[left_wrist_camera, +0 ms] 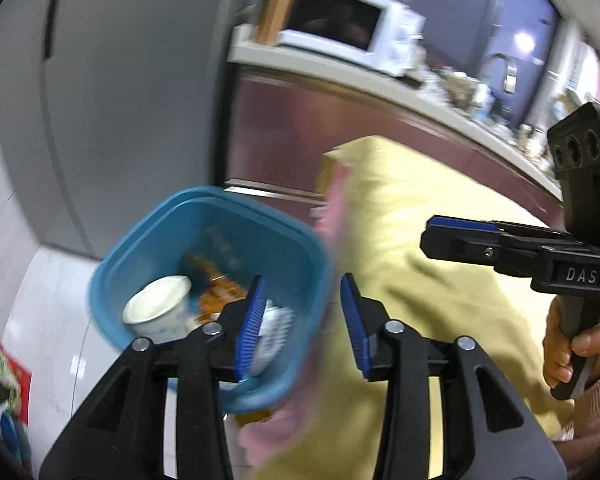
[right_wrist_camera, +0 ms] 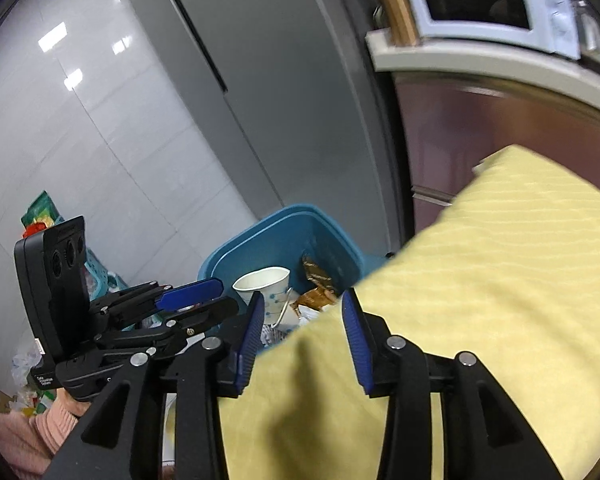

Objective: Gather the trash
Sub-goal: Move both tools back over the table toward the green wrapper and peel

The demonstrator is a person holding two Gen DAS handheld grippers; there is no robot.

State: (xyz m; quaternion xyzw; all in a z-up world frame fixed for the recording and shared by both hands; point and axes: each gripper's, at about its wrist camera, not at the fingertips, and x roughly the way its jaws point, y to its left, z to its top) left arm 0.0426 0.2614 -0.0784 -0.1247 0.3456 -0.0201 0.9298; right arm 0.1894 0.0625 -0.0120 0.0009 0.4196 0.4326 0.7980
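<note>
Hanging half open and empty, the left claw (left_wrist_camera: 302, 320) frames the near right rim of the blue bin (left_wrist_camera: 204, 272), which fills the lower left of its view. The right claw (right_wrist_camera: 302, 328) is likewise partly open with nothing between its blue pads; through its gap show the bin (right_wrist_camera: 284, 240) and the edge of the yellow cloth (right_wrist_camera: 500, 300) covering the bench at lower right.

Inside the bin lie a white paper cup (right_wrist_camera: 266, 284), brown wrappers (right_wrist_camera: 318, 280) and crumpled white paper, so some trash is already collected. The bin lies ahead of and below both claws, slightly to the left; I judge the left claw nearer, being almost over the rim.

A pink blur (left_wrist_camera: 332, 216) at the cloth's edge in the left view is too smeared to identify. The bin's near wall is hidden behind the claw's fingers. Clutter on the floor at lower left of the right view is too small to name, and no loose trash shows on the cloth.
</note>
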